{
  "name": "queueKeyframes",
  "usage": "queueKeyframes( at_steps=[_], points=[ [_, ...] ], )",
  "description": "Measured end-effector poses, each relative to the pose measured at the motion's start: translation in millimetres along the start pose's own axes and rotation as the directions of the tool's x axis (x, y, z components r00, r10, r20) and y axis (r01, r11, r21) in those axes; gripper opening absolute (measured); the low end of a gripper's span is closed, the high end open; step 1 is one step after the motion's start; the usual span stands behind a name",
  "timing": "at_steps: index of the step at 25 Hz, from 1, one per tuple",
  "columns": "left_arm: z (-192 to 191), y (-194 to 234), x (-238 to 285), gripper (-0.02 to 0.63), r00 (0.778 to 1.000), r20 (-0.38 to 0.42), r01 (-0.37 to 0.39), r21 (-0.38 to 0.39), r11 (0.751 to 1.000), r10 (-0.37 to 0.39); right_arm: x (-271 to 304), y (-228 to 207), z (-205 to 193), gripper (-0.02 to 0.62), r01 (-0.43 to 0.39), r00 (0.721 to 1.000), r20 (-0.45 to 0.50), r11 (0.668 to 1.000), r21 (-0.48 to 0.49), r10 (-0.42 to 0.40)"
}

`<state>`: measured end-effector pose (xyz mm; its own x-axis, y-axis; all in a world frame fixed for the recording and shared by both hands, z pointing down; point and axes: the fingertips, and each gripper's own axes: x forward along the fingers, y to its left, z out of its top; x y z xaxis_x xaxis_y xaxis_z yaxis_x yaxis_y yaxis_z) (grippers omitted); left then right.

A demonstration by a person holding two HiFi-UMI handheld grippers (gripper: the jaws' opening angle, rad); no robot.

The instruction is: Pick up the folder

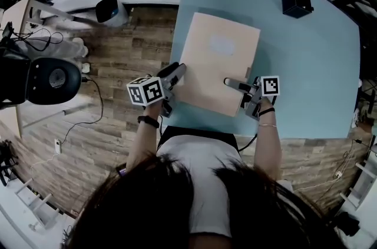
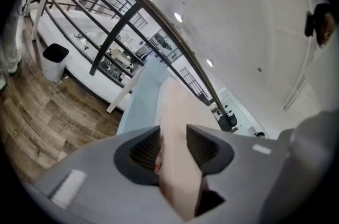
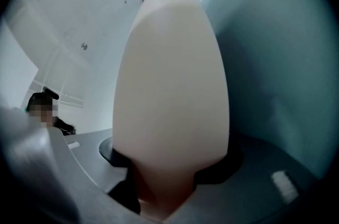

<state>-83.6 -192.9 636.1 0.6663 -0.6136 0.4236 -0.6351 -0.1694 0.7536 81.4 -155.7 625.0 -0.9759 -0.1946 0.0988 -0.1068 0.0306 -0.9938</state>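
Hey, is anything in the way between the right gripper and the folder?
Nothing visible. The folder has its right edge between the open jaws of the right gripper, and the left gripper is clamped on its left edge. The black box stands far off on the table.

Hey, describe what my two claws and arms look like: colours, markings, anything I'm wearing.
Both the left claw and right claw have grey bodies with dark pads. Each carries a white cube printed with black square markers. You wear a white top, a black band on the left wrist, and a dark band plus thin bracelet on the right.
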Motion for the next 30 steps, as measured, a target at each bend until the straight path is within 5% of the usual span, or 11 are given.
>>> queueKeyframes(
  at_steps=[9,19,25,30],
  points=[
    [16.0,-15.9,-5.6,0.206,1.000,0.012,0.021,0.076,0.997,-0.022,-1.8,19.2,5.2,0.296,0.012,0.999,0.035,0.999,-0.034,-0.011],
    [47.0,-69.2,-19.7,0.206,0.994,0.061,0.076,0.219,0.973,-0.091,-13.9,88.6,13.2,0.296,0.051,0.994,0.107,0.966,-0.255,-0.024],
    [65.5,-105.9,-27.7,0.198,0.989,0.110,0.052,0.364,0.930,-0.098,-33.6,122.6,22.1,0.295,0.174,0.973,0.213,0.893,-0.416,-0.090],
    [82.0,-136.3,-35.0,0.190,0.981,0.150,0.042,0.454,0.890,-0.123,-56.0,141.0,30.3,0.295,0.343,0.922,0.346,0.787,-0.513,-0.176]
  ],
)
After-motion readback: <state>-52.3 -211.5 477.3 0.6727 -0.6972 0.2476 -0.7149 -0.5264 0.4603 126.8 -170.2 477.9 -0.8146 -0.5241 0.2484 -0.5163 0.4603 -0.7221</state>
